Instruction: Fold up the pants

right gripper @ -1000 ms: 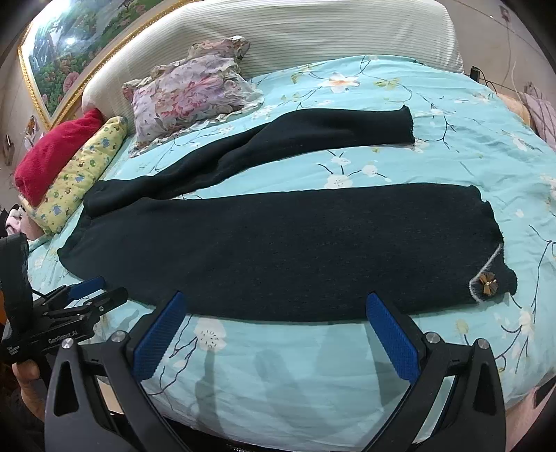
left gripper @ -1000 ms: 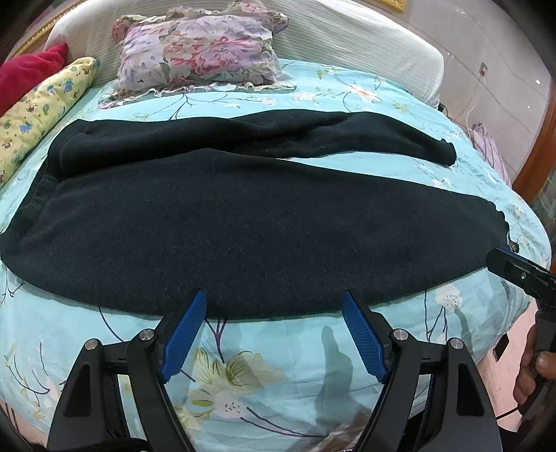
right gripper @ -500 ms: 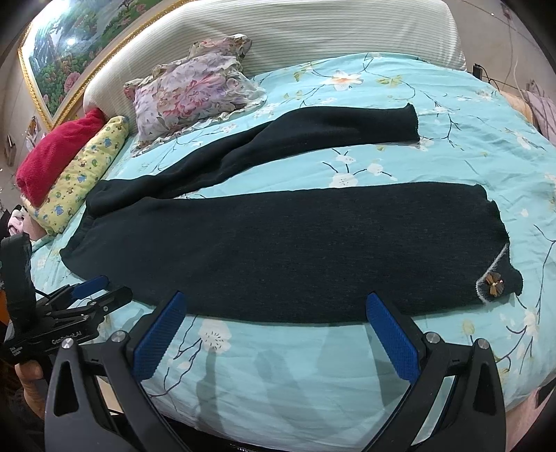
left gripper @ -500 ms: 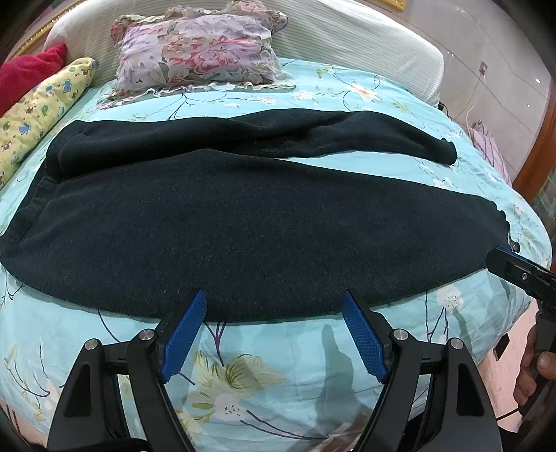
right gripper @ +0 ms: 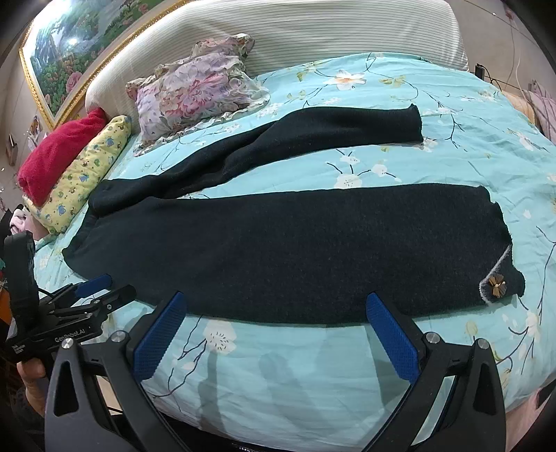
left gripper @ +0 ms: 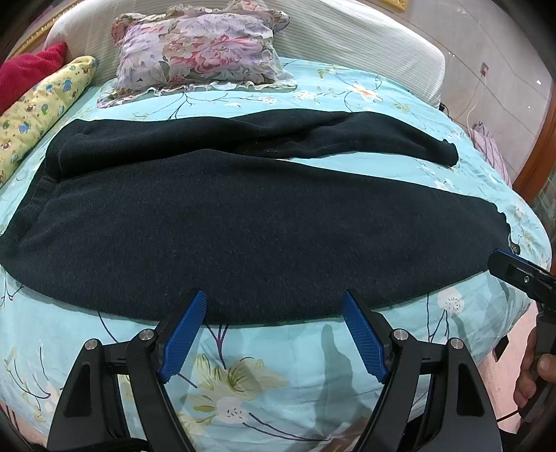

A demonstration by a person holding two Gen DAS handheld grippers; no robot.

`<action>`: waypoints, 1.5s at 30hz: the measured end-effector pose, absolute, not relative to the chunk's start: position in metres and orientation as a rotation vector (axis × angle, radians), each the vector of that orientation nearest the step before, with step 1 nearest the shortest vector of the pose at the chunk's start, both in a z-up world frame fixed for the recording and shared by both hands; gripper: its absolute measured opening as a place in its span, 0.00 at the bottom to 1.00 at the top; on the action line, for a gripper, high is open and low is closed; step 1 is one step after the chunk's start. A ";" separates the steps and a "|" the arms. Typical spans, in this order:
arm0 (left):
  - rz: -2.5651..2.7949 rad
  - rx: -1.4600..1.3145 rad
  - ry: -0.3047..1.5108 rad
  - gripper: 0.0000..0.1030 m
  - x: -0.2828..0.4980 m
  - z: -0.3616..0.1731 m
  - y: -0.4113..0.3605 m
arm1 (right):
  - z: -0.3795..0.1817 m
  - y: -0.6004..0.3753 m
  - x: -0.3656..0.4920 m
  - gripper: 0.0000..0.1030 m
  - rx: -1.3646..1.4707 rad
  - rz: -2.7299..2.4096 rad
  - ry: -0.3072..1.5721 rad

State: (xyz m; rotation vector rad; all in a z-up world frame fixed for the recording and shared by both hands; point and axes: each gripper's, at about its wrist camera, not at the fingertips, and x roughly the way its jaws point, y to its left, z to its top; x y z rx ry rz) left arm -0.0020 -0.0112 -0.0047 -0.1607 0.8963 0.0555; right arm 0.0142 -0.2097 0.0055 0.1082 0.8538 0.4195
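Observation:
Dark navy pants (left gripper: 243,222) (right gripper: 295,250) lie spread flat on the bed, waist to the left, both legs running right and splayed apart. The near leg's cuff carries a small brown flower ornament (right gripper: 496,291). My left gripper (left gripper: 274,330) hovers open just short of the near leg's lower edge, nothing between its blue pads. My right gripper (right gripper: 278,330) is also open, holding nothing, just before the same edge further toward the cuff. In the right wrist view the left gripper (right gripper: 100,288) shows at the left, near the waist corner; the right gripper's tip (left gripper: 510,271) shows beside the cuff.
The bed has a light blue flowered cover (left gripper: 243,375) (right gripper: 312,375). A floral pillow (left gripper: 198,45) (right gripper: 194,90), a yellow bolster (left gripper: 41,107) (right gripper: 87,174) and a red cushion (right gripper: 55,153) lie at the head by the striped headboard (right gripper: 312,31). A hand (left gripper: 535,375) holds the right tool.
Both grippers have crept slightly forward toward the pants' near edge; the pants have not moved and both stay open.

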 end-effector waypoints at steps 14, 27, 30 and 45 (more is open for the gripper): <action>0.049 -0.163 0.901 0.79 0.002 -0.005 -0.009 | 0.009 -0.208 0.013 1.00 0.110 0.427 0.849; 0.034 -0.127 0.907 0.79 0.017 0.001 -0.006 | 0.012 -0.217 0.023 1.00 0.160 0.450 0.861; 0.028 -0.108 0.903 0.79 0.026 0.006 -0.005 | 0.013 -0.226 0.032 1.00 0.205 0.465 0.868; -0.036 -0.020 0.920 0.79 0.100 0.031 -0.004 | 0.042 -0.277 0.116 1.00 0.295 0.435 0.865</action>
